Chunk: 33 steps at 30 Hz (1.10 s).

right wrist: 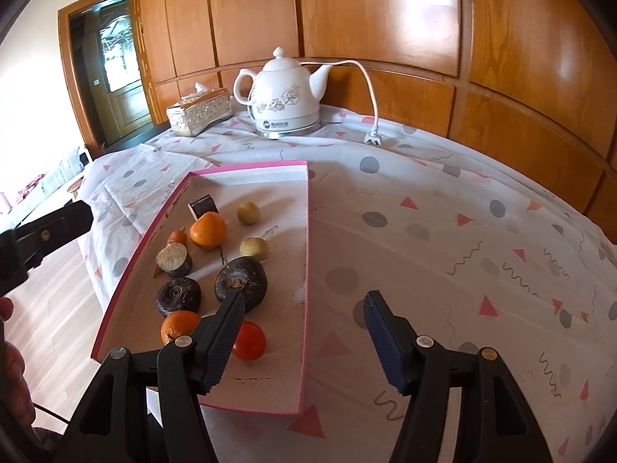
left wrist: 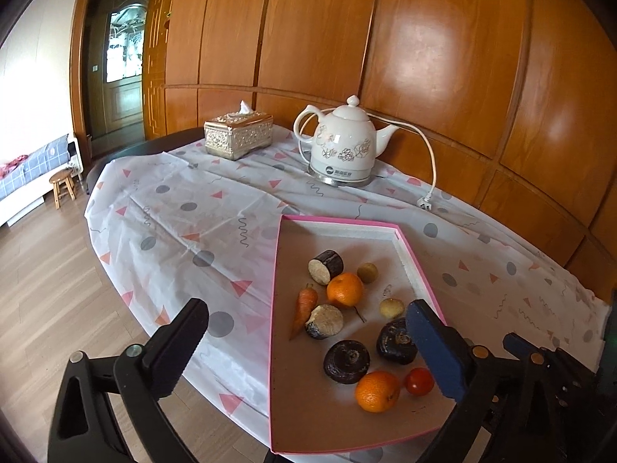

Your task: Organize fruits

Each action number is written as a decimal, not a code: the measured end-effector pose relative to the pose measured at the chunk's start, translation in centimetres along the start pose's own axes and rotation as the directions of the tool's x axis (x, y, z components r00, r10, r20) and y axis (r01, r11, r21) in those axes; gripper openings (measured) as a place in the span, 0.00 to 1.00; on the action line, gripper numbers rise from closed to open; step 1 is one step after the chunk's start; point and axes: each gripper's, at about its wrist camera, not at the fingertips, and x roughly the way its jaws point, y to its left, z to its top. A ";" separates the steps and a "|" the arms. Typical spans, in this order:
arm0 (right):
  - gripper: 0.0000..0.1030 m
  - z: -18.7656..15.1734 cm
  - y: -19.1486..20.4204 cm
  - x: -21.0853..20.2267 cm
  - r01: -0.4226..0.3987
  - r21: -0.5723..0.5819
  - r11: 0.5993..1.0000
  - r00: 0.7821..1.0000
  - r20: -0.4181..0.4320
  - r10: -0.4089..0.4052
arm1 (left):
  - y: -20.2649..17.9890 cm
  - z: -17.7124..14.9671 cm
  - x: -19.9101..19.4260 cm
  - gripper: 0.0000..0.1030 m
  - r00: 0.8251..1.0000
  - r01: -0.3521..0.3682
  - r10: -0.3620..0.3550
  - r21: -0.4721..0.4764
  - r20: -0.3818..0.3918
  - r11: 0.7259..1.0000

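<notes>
All the produce sits loose inside the pink-edged tray [right wrist: 306,231], none of it on the tablecloth [right wrist: 443,239]. That fits two stages: fruit gathered into the tray w/ sorting over, or a mixed pile waiting to be split up. The pics don't settle which, so no call on what's left.

Inside the tray, seen from the right wrist: far orange [right wrist: 208,230] at approx the centre-left, near orange [right wrist: 178,326] at 7 o'clock, tomato [right wrist: 250,340] just beside it at 6. Two small tan fruits [right wrist: 248,213] sit toward 1 o'clock, apart from each other. A carrot [left wrist: 304,308] lies along the left wall at 9 o'clock. Four dark root pieces [right wrist: 178,296] are scattered between them (some vegetable, can't tell which), two showing pale fibrous cut faces, two showing dark tops w/ a stem scar.

Textures: oranges dimpled and matte, tomato smooth and glossy, dark pieces rough-skinned and stubby cylinders. The tray floor looks like plain greyish card, walls low. Cloth is thin, creased, printed w/ triangles and dots.

Left gripper [left wrist: 308,347] is spread wide, holding nothing, hovering over the tray's near-left edge. Right gripper [right wrist: 304,339] is likewise released and empty, its left pad over the tray near the tomato, its right pad over the cloth.
</notes>
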 end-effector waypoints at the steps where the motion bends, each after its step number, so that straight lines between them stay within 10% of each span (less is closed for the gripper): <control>1: 0.63 0.0 0.0 -0.1 0.005 0.002 1.000 1.000 0.001 -0.005 | -0.2 0.0 -0.2 1.00 1.000 0.001 -0.001 0.005 0.005 1.000; 33: 0.63 -0.2 -0.7 -0.2 0.030 0.024 0.999 1.000 0.004 -0.030 | -0.4 0.3 -0.9 1.00 0.995 -0.089 0.088 0.010 0.037 0.996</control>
